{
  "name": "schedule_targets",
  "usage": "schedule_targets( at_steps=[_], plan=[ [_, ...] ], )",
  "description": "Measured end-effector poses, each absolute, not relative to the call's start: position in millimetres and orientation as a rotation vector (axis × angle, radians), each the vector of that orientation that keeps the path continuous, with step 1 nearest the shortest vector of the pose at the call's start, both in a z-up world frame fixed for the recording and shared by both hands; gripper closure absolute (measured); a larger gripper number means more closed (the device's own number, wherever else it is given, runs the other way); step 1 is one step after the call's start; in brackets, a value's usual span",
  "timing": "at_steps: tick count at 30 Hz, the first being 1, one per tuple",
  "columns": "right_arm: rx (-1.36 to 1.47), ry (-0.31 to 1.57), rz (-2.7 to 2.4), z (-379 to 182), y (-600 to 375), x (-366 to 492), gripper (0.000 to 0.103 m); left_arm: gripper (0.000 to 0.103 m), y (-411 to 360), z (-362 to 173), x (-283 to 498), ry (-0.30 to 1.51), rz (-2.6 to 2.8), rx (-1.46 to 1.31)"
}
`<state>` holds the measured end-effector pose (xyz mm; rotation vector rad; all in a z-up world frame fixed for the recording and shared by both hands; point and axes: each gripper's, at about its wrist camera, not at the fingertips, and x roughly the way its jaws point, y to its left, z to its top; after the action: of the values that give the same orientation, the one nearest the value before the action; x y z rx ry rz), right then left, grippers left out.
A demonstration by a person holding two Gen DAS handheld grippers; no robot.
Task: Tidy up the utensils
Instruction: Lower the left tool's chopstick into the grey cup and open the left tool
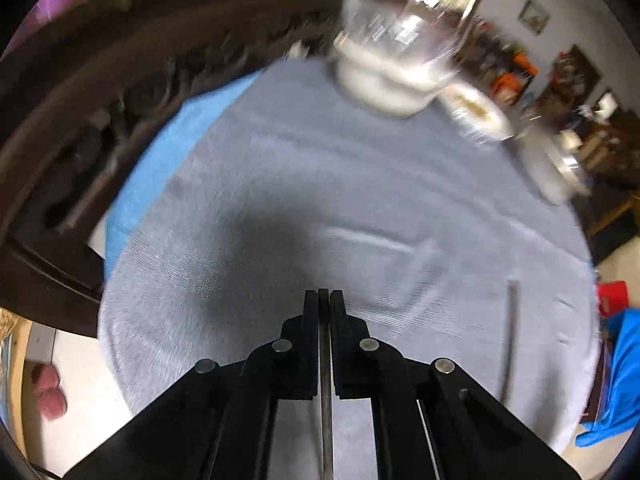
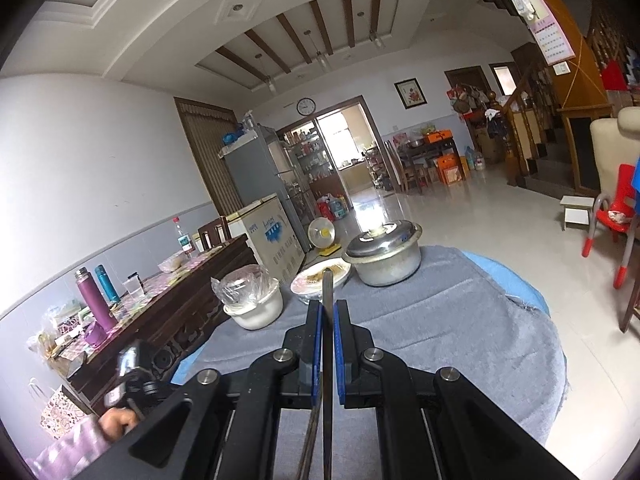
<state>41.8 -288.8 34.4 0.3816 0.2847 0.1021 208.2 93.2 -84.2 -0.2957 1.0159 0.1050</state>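
Black fingers of my left gripper [image 1: 323, 294] pinch a thin chopstick [image 1: 325, 400] whose lower end is cut off by the frame; motion blur smears the white bowl [image 1: 380, 88] beyond. My right gripper [image 2: 328, 304] clamps another dark chopstick [image 2: 328, 292], its tip poking past the pads. Another stick [image 1: 510, 340] lies apart on the grey cloth [image 1: 360, 184] covering a round table.

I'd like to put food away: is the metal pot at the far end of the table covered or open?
Covered. The metal pot wears its domed lid, sitting flat on the rim; its contents cannot be seen.
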Motion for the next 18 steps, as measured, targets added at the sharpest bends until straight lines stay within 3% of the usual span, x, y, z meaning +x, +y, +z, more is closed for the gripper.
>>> schedule_targets(
  at_steps=[8, 18],
  plan=[
    [0.315, 0.227, 0.102, 56.8, -266.6, 20.3, 0.097, 0.098, 75.4, 3.9, 114.2, 0.735, -0.001, -0.257],
    [0.268, 0.154, 0.118, 81.8, -249.3, -5.2, 0.097, 0.098, 67.9, 63.3, 31.2, 0.538, -0.120, -0.290]
  ],
)
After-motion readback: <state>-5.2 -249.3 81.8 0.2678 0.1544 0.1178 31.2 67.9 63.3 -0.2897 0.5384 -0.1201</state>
